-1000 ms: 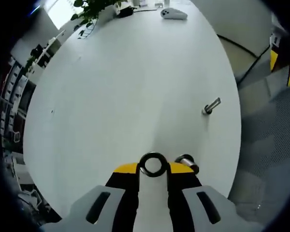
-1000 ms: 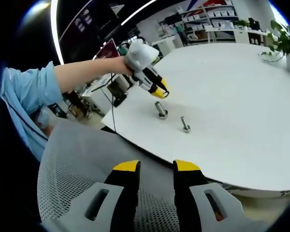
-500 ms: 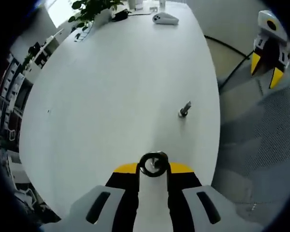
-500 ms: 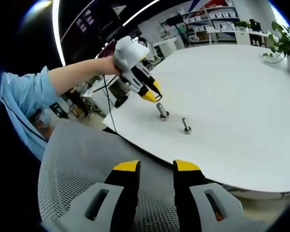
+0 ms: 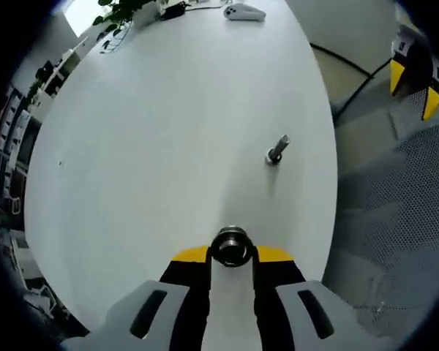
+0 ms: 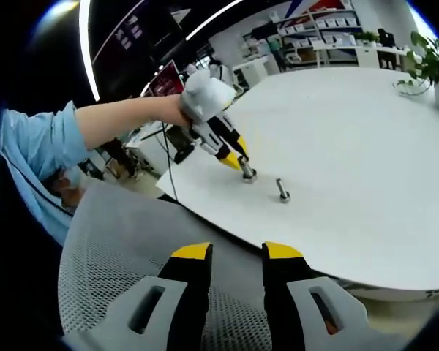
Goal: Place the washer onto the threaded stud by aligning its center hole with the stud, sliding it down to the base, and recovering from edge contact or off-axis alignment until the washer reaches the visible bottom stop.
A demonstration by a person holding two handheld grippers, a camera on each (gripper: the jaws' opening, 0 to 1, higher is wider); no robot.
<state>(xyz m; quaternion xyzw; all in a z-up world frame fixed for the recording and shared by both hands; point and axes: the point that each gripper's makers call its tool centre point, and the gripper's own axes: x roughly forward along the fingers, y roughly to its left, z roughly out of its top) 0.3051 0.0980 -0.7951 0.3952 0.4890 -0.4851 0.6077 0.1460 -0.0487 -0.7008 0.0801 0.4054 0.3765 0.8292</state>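
In the left gripper view the left gripper (image 5: pixel 231 256) has its yellow-tipped black jaws clenched on a round silver metal washer (image 5: pixel 230 246), which sits over the top of a silver threaded stud (image 6: pixel 247 172) standing near the edge of the white oval tabletop (image 5: pixel 168 131); how far down the stud the washer sits cannot be told. A second silver bolt (image 5: pixel 276 150) stands tilted on the tabletop, apart from the washer and close to the same edge. At the far end of the tabletop lie a white handheld controller (image 5: pixel 244 12) and a green potted plant (image 5: pixel 121 10). A grey mesh office chair (image 5: pixel 384 219) stands just off the tabletop's edge. In the right gripper view the right gripper (image 6: pixel 235 254) hangs over the grey mesh chair seat, well off the tabletop, with its yellow-tipped jaws released, a narrow gap between them and nothing held. The same view has a person's bare forearm with a light blue sleeve (image 6: pixel 40 142) reaching to the left gripper at the stud by the tabletop's near edge, the second bolt just beside it
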